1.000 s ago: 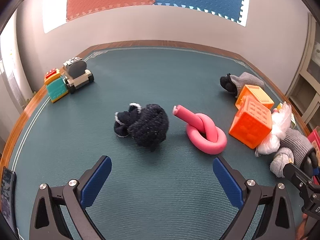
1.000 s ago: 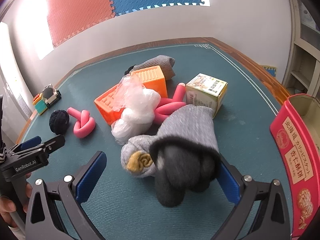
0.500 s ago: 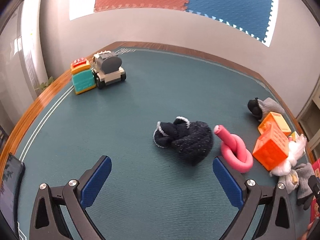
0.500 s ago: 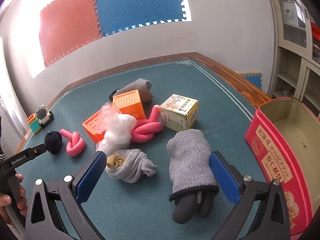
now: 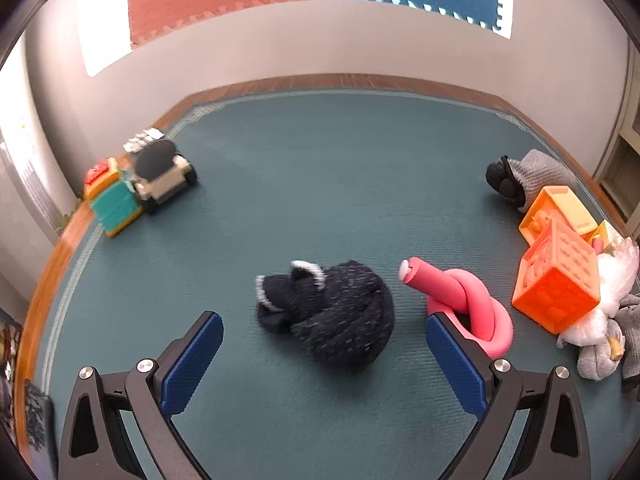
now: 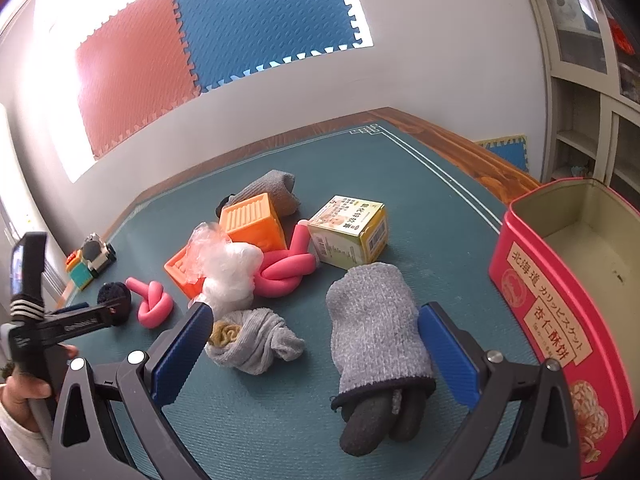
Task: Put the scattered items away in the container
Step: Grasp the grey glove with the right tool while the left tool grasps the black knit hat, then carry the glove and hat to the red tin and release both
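Observation:
My left gripper [image 5: 322, 322] is open just above the green mat, with a dark navy sock ball [image 5: 332, 316] lying between and slightly beyond its fingers. A knotted pink foam tube [image 5: 468, 304] sits by its right finger. My right gripper [image 6: 316, 312] is open too. A grey glove with dark fingers [image 6: 376, 332] lies on the mat close to its right finger, and a rolled grey sock [image 6: 252, 340] lies near its left finger. The open red tin [image 6: 540, 300] stands at the right edge, with nothing visible inside.
Behind the glove lie a yellow-green carton [image 6: 348, 228], orange cubes [image 6: 256, 220], a second pink knot [image 6: 280, 268], a white plastic bag [image 6: 224, 268] and another grey glove [image 6: 272, 190]. A toy truck [image 5: 160, 172] with blocks stands far left. A hand [image 6: 24, 392] holds the left gripper.
The left gripper swung back toward the navy sock ball, which is now closer between its fingers. The right gripper drew back and up; the glove lies farther off and the tin shows more.

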Demonstrator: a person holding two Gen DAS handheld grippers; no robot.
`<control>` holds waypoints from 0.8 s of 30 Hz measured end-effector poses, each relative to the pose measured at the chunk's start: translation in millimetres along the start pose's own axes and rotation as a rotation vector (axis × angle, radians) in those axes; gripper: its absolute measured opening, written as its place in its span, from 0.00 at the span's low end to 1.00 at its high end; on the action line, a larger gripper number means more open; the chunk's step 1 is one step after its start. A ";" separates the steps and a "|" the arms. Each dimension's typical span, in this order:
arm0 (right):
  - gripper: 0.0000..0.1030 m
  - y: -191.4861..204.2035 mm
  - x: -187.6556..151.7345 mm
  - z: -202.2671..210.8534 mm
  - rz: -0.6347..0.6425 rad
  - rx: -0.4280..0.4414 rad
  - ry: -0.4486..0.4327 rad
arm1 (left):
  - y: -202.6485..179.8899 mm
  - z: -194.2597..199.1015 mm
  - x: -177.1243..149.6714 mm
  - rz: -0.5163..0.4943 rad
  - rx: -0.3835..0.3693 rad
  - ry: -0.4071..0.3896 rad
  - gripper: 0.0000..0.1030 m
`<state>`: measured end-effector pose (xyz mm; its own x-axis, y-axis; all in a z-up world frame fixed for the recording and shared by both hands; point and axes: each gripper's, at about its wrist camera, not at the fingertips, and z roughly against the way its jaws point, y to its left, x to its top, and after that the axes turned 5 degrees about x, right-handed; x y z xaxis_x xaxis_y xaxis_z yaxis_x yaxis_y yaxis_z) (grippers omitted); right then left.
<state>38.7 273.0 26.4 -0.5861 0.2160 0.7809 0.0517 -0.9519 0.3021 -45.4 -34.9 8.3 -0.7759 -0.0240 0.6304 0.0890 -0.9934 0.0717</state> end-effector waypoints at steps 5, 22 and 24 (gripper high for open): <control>0.98 1.0 -0.3 2.2 -0.003 0.006 -0.006 | 4.4 -16.9 -4.4 0.042 -0.021 0.037 1.00; 0.65 -0.3 -3.8 14.0 0.087 -0.085 0.014 | 16.4 14.3 -9.1 0.101 -0.054 -0.077 0.44; 0.65 -4.7 -3.0 12.9 0.079 -0.089 0.024 | 12.5 25.2 -11.2 0.090 -0.061 -0.112 0.44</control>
<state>50.6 279.6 29.7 -0.6025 0.1350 0.7866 0.0275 -0.9815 0.1896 -19.8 -44.3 21.6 -0.6918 -0.1038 0.7146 0.1143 -0.9929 -0.0336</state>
